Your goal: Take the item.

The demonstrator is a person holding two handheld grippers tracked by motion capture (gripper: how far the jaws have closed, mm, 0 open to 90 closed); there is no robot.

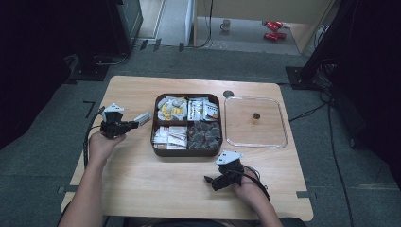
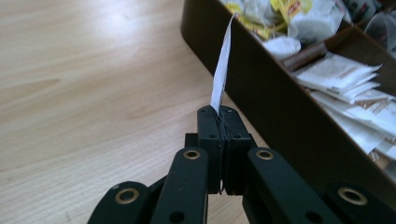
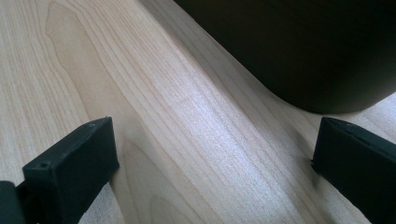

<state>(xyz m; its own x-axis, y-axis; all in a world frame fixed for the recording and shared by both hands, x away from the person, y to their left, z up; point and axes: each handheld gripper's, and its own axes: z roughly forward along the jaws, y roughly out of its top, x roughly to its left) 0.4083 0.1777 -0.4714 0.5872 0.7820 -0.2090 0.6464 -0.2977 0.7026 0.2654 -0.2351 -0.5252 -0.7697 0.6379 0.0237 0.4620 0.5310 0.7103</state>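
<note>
Looks like a lab or recording studio. Pale wooden counter set on grey carpeted floor, ringed by black curtains. Loose black cables trailing across.

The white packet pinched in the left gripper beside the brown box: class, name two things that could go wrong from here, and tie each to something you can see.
1. The left gripper holds the white packet only by its bottom edge, so the thin packet might slip or tear if tugged.
2. The packet's top leans at the rim of the brown box; it could catch on the wall while being lifted over.
3. The right gripper rests open near the box's corner and might nudge it.
</note>
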